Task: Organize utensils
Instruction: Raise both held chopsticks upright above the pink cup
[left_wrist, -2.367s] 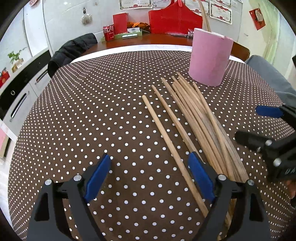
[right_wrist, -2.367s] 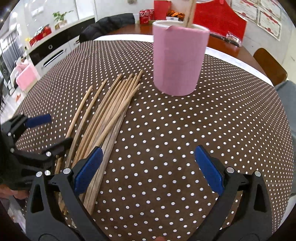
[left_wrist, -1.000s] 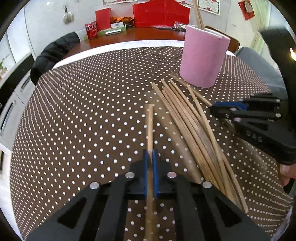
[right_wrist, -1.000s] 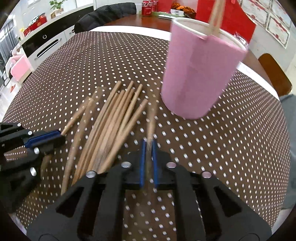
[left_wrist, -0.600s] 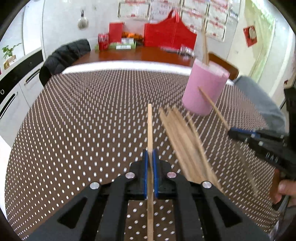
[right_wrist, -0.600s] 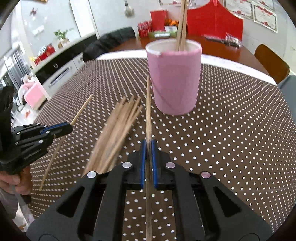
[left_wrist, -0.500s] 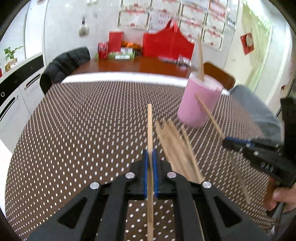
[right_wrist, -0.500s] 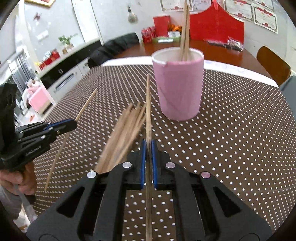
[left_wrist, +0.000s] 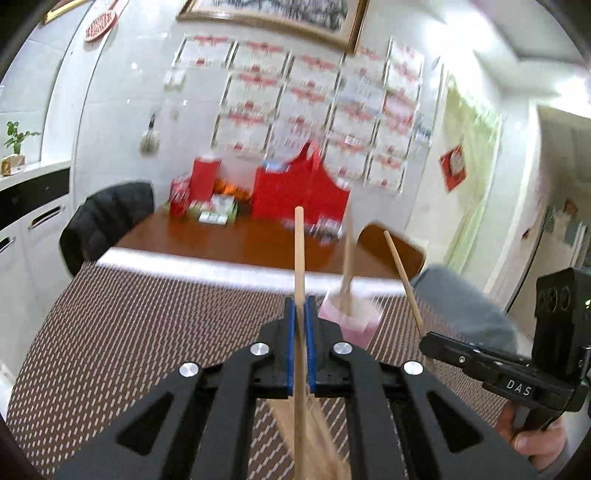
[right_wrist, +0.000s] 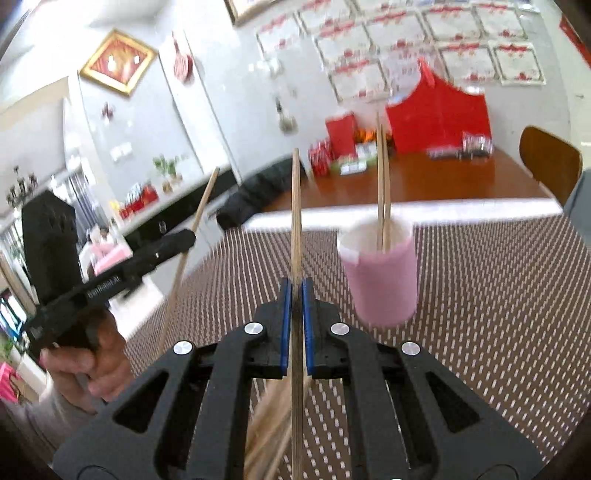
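Observation:
My left gripper (left_wrist: 300, 301) is shut on a wooden chopstick (left_wrist: 299, 251), held in the air and pointing away from me. My right gripper (right_wrist: 295, 286) is shut on another chopstick (right_wrist: 295, 206) in the same way. The pink cup (right_wrist: 380, 288) stands on the dotted cloth just right of the right gripper, with two chopsticks (right_wrist: 382, 177) upright in it. In the left wrist view the cup (left_wrist: 351, 325) lies beyond the fingers, and the right gripper (left_wrist: 428, 341) shows at the right with its chopstick (left_wrist: 402, 277). The left gripper (right_wrist: 184, 236) appears at the left of the right wrist view. Loose chopsticks (right_wrist: 269, 424) lie below.
A brown white-dotted tablecloth (right_wrist: 498, 295) covers the round table. Behind it stands a wooden table (left_wrist: 229, 243) with red boxes (left_wrist: 295, 192), a black jacket (left_wrist: 107, 218) on a chair and a brown chair (right_wrist: 546, 162). A hand (right_wrist: 85, 365) grips the left tool.
Both grippers have risen off the table and tipped upward, each carrying its chopstick. The cup and the chopstick pile now sit lower in both views.

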